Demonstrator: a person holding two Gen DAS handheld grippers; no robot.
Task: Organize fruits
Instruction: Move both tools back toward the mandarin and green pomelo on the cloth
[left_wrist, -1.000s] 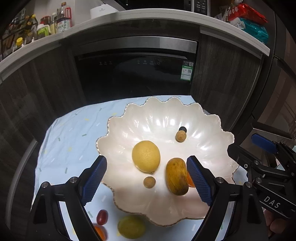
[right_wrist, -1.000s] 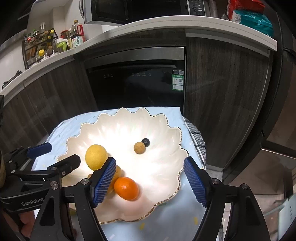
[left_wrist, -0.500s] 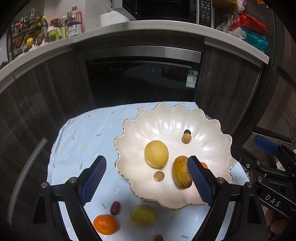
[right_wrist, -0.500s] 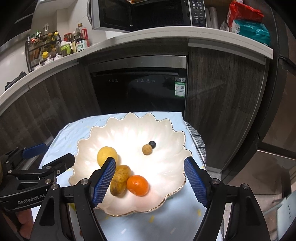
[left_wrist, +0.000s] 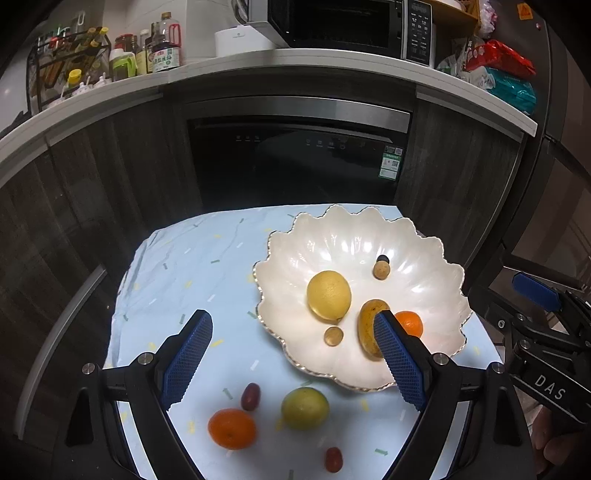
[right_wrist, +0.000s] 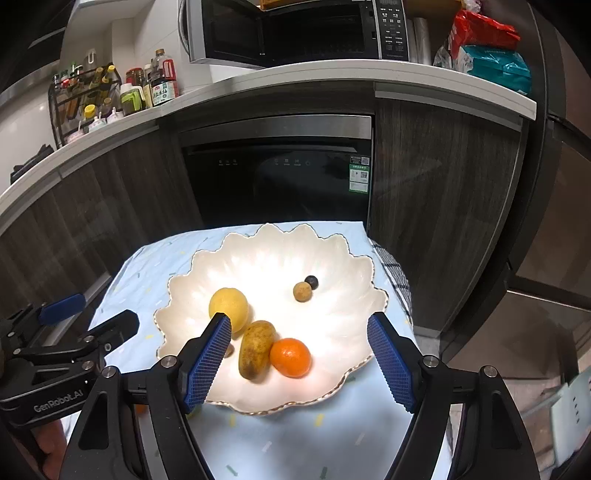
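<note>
both grippers hang wide open with nothing in them: the left gripper (left_wrist: 291, 354) has one finger covering part of the brown fruit (left_wrist: 369, 325), and the right gripper (right_wrist: 299, 365) hides the small round fruit (right_wrist: 229, 350). compared with a second ago, the loose orange (left_wrist: 231, 428), green fruit (left_wrist: 304, 408) and two grapes (left_wrist: 250, 396) on the tablecloth (left_wrist: 192, 266) now show fully, and the white scalloped bowl (left_wrist: 332, 236) with the lemon (left_wrist: 328, 295) sits farther off.

Scalloped white bowl (left_wrist: 436, 258) with lemon (left_wrist: 328, 294), mango (right_wrist: 255, 349), tangerine (right_wrist: 290, 357); orange (left_wrist: 231, 428), lime (left_wrist: 305, 408) outside.
</note>
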